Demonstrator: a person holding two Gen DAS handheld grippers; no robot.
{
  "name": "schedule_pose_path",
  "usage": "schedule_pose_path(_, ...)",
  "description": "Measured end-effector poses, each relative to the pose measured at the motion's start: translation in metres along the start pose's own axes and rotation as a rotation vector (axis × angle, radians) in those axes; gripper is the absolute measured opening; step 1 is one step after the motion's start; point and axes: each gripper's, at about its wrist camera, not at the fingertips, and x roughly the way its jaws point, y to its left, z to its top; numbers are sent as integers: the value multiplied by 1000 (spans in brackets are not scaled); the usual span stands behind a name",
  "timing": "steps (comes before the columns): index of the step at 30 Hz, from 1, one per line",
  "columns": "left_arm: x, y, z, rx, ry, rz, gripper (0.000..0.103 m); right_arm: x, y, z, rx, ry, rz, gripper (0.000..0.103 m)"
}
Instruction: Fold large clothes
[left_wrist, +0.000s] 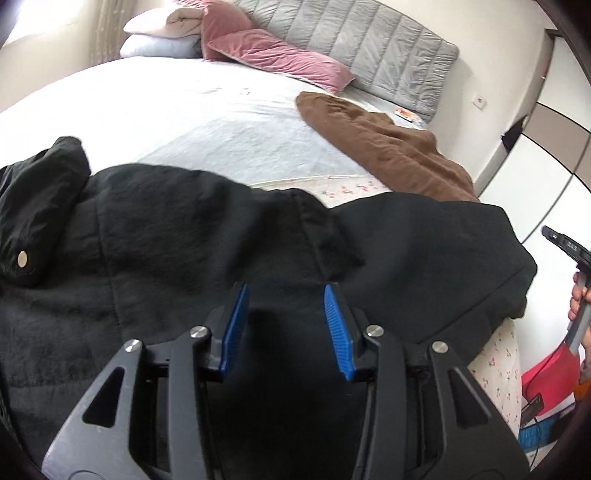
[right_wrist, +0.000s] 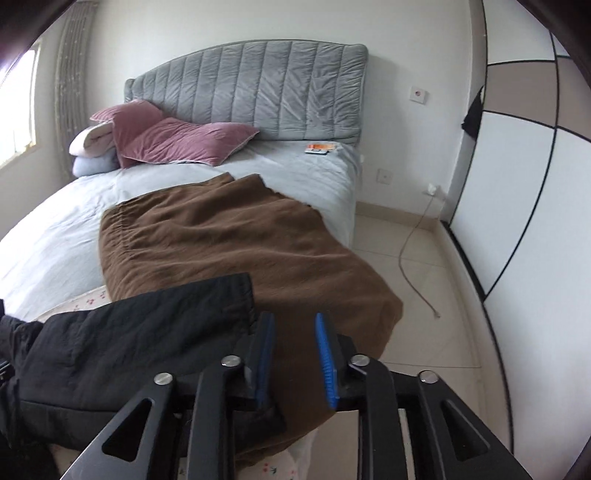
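Left wrist view: the left gripper (left_wrist: 286, 295) hangs over a black jacket (left_wrist: 184, 240) that fills the lower half of the frame, spread across the near end of the bed (left_wrist: 166, 110). Its blue pads (left_wrist: 338, 325) stand partly apart with only dark cloth showing beneath the gap; nothing is pinched between them. A metal snap (left_wrist: 23, 259) shows on a folded part of the jacket at the left edge. Beyond it, at upper right, a brown blanket (left_wrist: 388, 147) lies on the pale sheet, and pink pillows (left_wrist: 288, 59) rest against the grey quilted headboard (left_wrist: 369, 44) at the top. At the far right edge a hand (left_wrist: 576, 299) grips the handle of the other tool.

Right wrist view: the right gripper (right_wrist: 295, 325) sits at lower centre, its jaws partly spread and empty, over the brown blanket's (right_wrist: 221, 240) near edge. A black jacket sleeve (right_wrist: 147, 332) reaches in from the lower left, its cuff ending just beside the left pad; whether they touch I cannot tell. A cable (right_wrist: 410, 251) trails over the tiled floor (right_wrist: 424, 295) at right, beside the wardrobe doors (right_wrist: 509, 184).
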Motion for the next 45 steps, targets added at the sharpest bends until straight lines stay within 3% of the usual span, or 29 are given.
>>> schedule_pose_path(2, 1, -17, -5, 9, 0, -60, 44, -7, 18, 0, 12, 2, 60, 47)
schedule_pose_path(4, 22, -32, -16, 4, 67, -113, 46, -13, 32, 1, 16, 0, 113, 47)
schedule_pose_path(6, 40, -48, -26, 62, 86, -35, 51, -19, 49, 2, 7, 7, 177, 49)
schedule_pose_path(9, 30, -51, -18, 35, 84, -32, 59, -28, 79, -3, -38, 45, 243, 50)
schedule_pose_path(12, 6, -46, -18, 3, 114, -22, 76, -47, 106, -5, -107, 66, 283, 57)
schedule_pose_path(19, -99, -16, -34, -24, 108, 101, 84, -117, 169, -13, -225, 123, 383, 71)
schedule_pose_path(26, -221, 52, -64, -101, 89, 237, 88, -187, 231, -37, -331, 218, 467, 74)
schedule_pose_path(33, -328, 146, -113, -274, 49, 383, 89, -241, 289, -74, -470, 225, 528, 78)
schedule_pose_path(40, -414, 246, -186, -516, -11, 485, 89, -261, 331, -115, -534, 259, 586, 78)
schedule_pose_path(45, -459, 304, -240, -656, -97, 493, 89, -255, 350, -144, -531, 318, 616, 78)
